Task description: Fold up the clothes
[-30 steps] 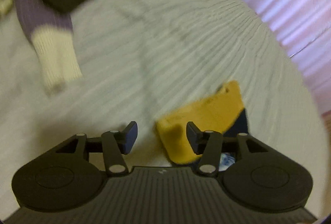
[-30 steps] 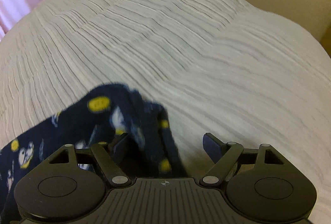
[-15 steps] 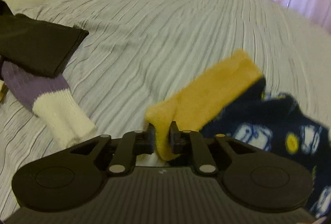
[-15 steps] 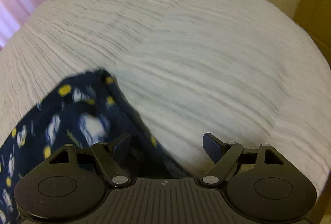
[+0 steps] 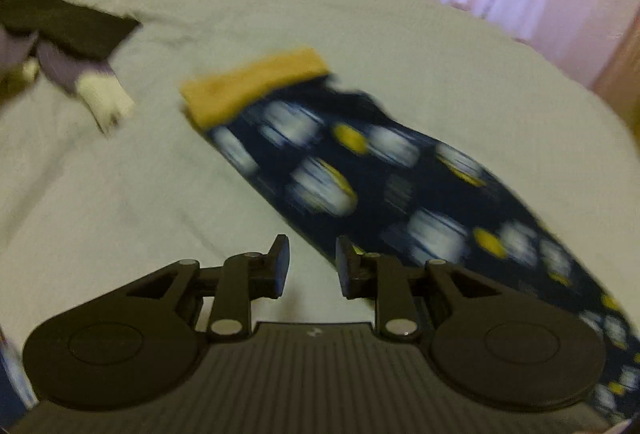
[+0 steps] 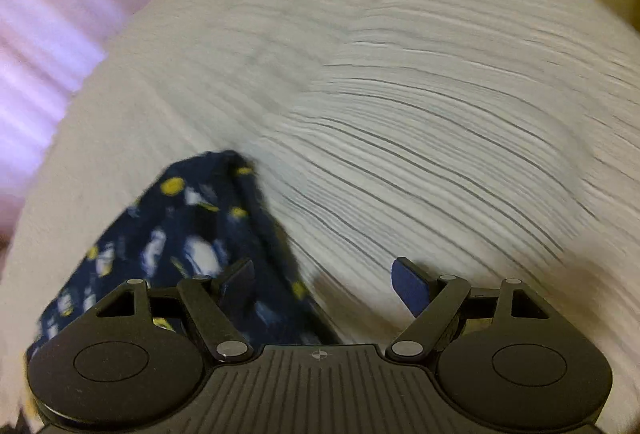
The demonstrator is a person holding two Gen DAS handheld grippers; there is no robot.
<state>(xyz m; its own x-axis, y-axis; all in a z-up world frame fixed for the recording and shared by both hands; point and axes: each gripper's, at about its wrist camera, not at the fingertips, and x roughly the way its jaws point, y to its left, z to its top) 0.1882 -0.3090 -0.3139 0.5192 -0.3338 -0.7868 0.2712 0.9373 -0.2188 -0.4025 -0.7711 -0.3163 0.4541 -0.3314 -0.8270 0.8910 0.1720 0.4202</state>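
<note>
Navy fleece, printed with white and yellow motifs and finished with a mustard-yellow cuff [image 5: 252,89]: a fuzzy sock [image 5: 360,177], by the look of it, lying stretched flat on the ribbed pale bedspread [image 5: 168,193]. Cuff end points away from the left gripper [image 5: 309,266]; the body runs back diagonally past its right-hand finger toward the lower right of the left wrist view. Left gripper stands part-open, a narrow gap, nothing between the jaws, just beside the sock's near edge. Right gripper [image 6: 322,284] spread wide, empty; sock's other end [image 6: 192,234] bunches up against its left-hand finger, though whether cloth and finger touch I cannot tell. Both views motion-blurred, so fine detail is unreliable. Handling, as a judgement: light, soft, thoroughly limp; it will sag and drape from any single pinch, holds no shape of its own, and plush pile should give decent friction against the pads, so slipping is unlikely. Not fragile. Best holds look to be the ends: the thicker doubled cuff gives a firm bite, and the toe end by the right gripper suits carrying over to meet it. Pinching mid-body risks catching the bedspread as well. Off to the far left, well apart: a purple-and-cream sock [image 5: 80,81] partly under a dark folded garment [image 5: 68,25].
</note>
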